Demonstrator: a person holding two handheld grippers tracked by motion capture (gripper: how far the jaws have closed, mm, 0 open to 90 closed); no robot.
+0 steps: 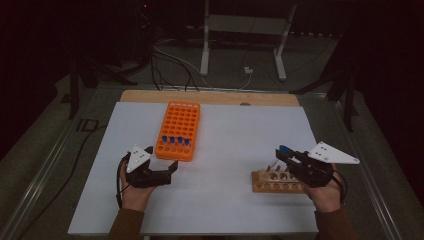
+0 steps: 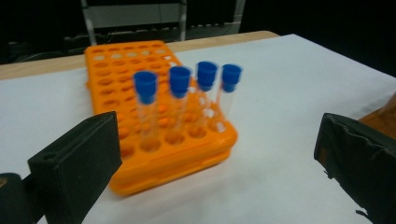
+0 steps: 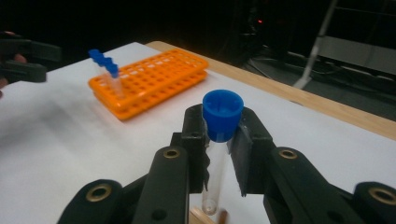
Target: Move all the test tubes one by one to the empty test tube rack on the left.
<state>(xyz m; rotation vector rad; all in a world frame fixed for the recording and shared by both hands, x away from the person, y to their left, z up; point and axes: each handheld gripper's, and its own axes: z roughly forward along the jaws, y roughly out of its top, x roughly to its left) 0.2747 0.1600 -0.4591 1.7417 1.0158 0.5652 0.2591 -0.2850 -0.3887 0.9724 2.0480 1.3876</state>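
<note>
An orange tube rack (image 1: 178, 125) lies at the table's left middle, with several blue-capped clear tubes (image 1: 175, 140) upright in a row near its front end. In the left gripper view the rack (image 2: 140, 74) and its tubes (image 2: 177, 102) stand just ahead. My left gripper (image 1: 161, 162) sits at the rack's near end, open and empty (image 2: 219, 154). At the right, my right gripper (image 1: 282, 155) is shut on a clear tube with a blue cap (image 3: 222, 114), held upright above the left end of a wooden tube rack (image 1: 277, 181).
A white sheet (image 1: 230, 150) covers the wooden table (image 1: 210, 96). Beyond the far edge are cables and a white stand's legs (image 1: 205, 55) on the dark floor. The person's other hand and gripper (image 3: 21, 60) show far left in the right gripper view.
</note>
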